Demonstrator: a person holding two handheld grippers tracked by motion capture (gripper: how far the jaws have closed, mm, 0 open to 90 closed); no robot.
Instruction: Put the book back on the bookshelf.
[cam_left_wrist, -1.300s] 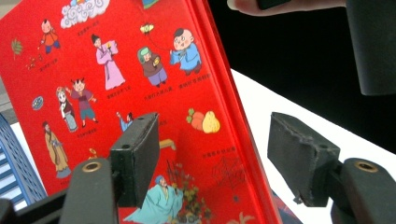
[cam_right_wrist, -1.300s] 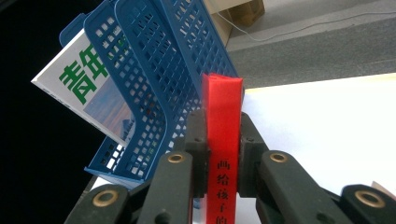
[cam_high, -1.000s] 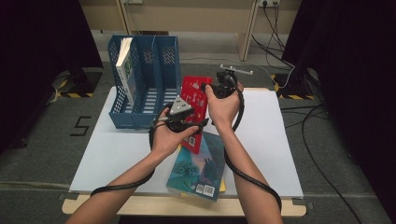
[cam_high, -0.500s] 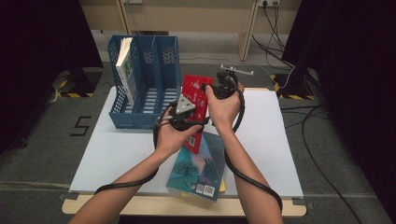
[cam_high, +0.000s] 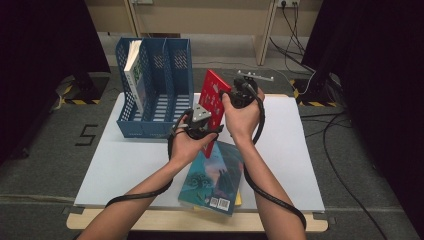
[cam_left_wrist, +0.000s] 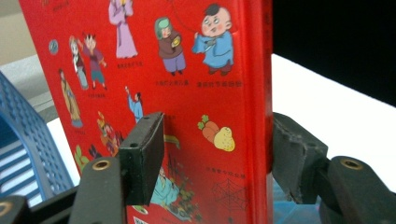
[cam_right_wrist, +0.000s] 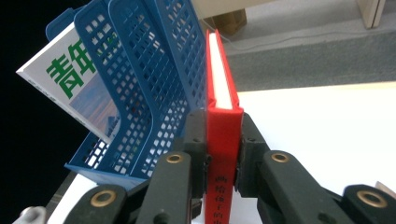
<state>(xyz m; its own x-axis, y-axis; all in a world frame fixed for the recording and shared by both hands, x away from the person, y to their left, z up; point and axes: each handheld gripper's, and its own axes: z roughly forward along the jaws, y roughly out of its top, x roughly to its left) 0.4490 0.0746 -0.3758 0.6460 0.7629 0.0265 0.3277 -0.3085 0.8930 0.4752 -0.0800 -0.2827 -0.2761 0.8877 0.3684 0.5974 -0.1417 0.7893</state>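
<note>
red book (cam_high: 214, 102): held upright above the white table (cam_high: 300, 150), just right of the blue file rack (cam_high: 160, 95).
right gripper (cam_high: 235, 97): clamped on the book's spine.
left gripper (cam_high: 202, 125): jaws just closing around the book; pad contact cannot be told.
room: bare table at right.
hidden: teal book (cam_high: 215, 175) partly covered by forearms.

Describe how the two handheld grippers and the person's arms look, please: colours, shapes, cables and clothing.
Both grippers are black. The left gripper carries a grey three-cornered plate on top; the right gripper has a pale bar with small knobs behind it. Each trails a thick black cable that loops along the forearm. Up close, the jaws are black bars with brass-coloured rivets and flat dark pads. The forearms are bare, with no sleeves in view.
</note>
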